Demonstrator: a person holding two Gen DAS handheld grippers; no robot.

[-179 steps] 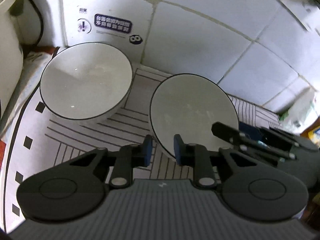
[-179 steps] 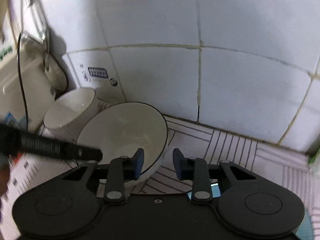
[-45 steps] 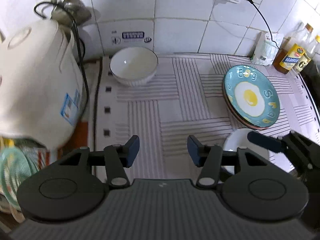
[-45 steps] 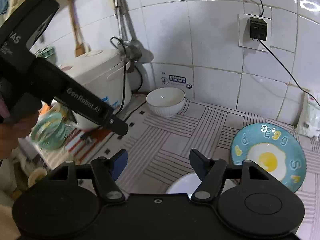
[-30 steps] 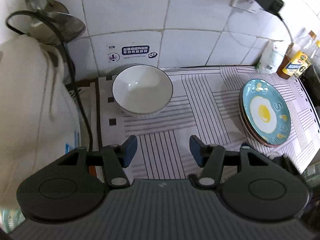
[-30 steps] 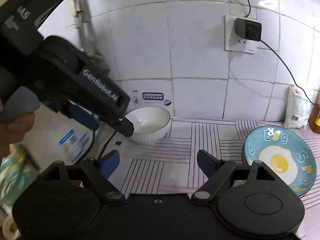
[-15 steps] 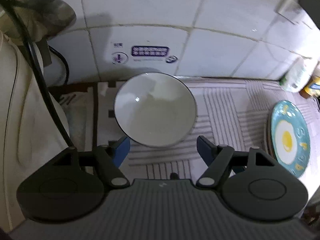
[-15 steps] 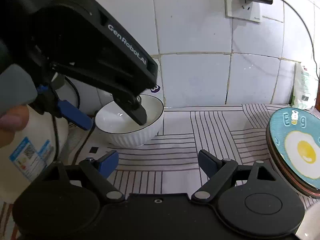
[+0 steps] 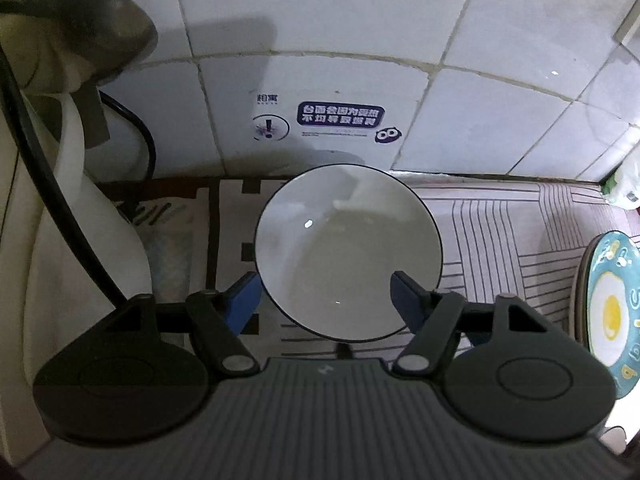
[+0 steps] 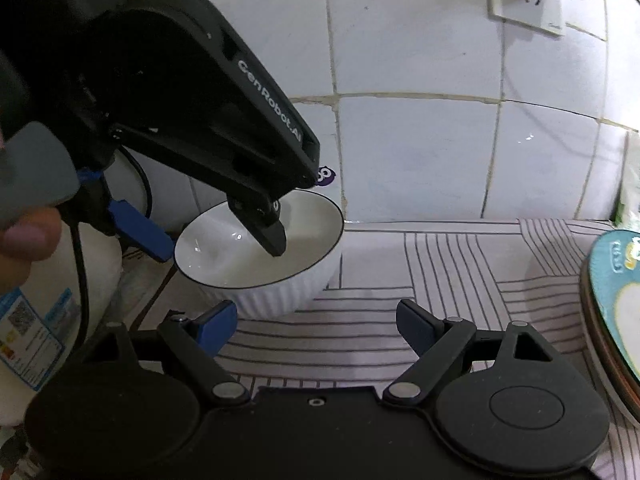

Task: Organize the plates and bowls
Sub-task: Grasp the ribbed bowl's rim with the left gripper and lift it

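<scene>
Left gripper (image 9: 325, 292) jaws just closing, straddling white bowl (image 9: 348, 252) rim; right gripper (image 10: 316, 322) open

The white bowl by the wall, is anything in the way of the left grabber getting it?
Nothing visible is. The left gripper hangs right over the white bowl, one finger inside the rim and the other outside by the rice cooker. Its jaws have just been closing, with the bowl's rim between them, not yet pinched.

We find the bowl (image 9: 348, 252) hemmed by the tiled wall (image 9: 360, 40) behind and the rice cooker (image 9: 60, 220) at its left; striped desk (image 10: 460, 280) toward the plate (image 10: 616, 300) lies free.
</scene>
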